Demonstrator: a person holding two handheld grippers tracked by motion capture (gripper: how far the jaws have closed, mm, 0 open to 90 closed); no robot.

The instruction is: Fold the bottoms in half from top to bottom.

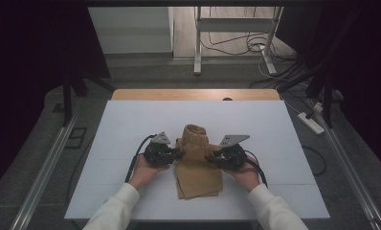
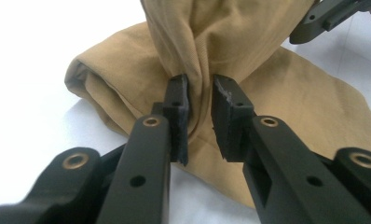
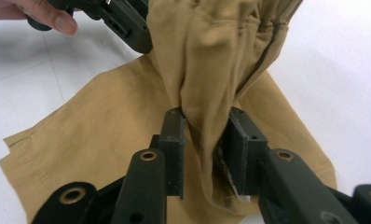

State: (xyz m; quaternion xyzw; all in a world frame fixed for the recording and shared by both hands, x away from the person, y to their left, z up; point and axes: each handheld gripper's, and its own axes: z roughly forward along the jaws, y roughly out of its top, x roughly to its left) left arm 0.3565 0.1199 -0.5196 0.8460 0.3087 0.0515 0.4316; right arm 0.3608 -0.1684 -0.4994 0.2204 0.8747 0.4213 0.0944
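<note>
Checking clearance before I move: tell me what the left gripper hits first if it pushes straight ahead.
The left gripper already pinches a fold of the tan garment; straight on lies more of that cloth, then probably the right gripper, though depth is unclear.

Table: a rectangular top under a white sheet (image 1: 121, 129), with a bare wooden strip (image 1: 193, 94) showing along the far edge.
Sheet: plain white, with faint fold lines crossing it.
On the table: one tan cloth garment (image 1: 198, 179), near the middle and slightly towards the near edge.
Garment, near part: folded layers lying flat on the sheet.
Garment, far part: bunched and raised off the sheet.
</note>
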